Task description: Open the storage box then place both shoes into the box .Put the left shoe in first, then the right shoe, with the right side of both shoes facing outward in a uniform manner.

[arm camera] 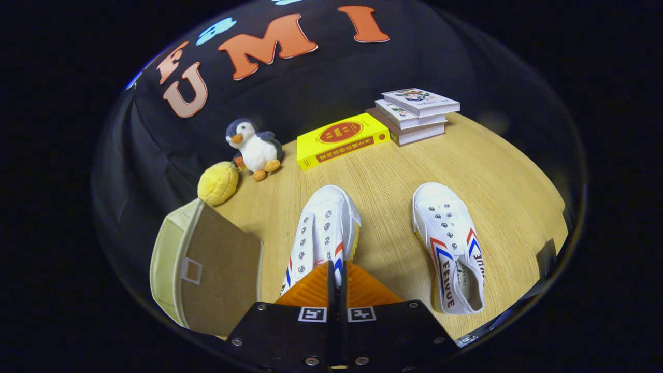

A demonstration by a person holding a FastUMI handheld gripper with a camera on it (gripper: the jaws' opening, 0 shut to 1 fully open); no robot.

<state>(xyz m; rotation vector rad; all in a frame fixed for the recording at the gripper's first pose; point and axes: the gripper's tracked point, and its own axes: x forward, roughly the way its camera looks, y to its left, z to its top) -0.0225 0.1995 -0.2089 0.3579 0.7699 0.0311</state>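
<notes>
Black cloth is hung behind a light wooden table (414,166), whose grain runs away from the camera. Two white canvas shoes are counted on it. One shoe (323,228) is seen directly ahead of the gripper (336,269), its toe pointing away; its heel end is hidden behind the fingers, which are drawn almost together with only a thin slit between them. Whether the shoe's fabric is pinched in that slit cannot be told. The second shoe (450,243) is laid to the right of the fingers, well apart from the first, its opening turned toward the camera and red and blue stripes shown on its side.

One storage box (207,269), beige, is placed left of the fingers, with a brown panel turned toward the shoes and a small square tab on it.

Four books are counted at the table's far side: one yellow book (342,140) laid flat, and a stack of three books (414,114) just beside it. One plush penguin (254,147) is seated near the far left corner, and one yellow plush ball (218,182) is set touching or just beside it, beyond the box.
</notes>
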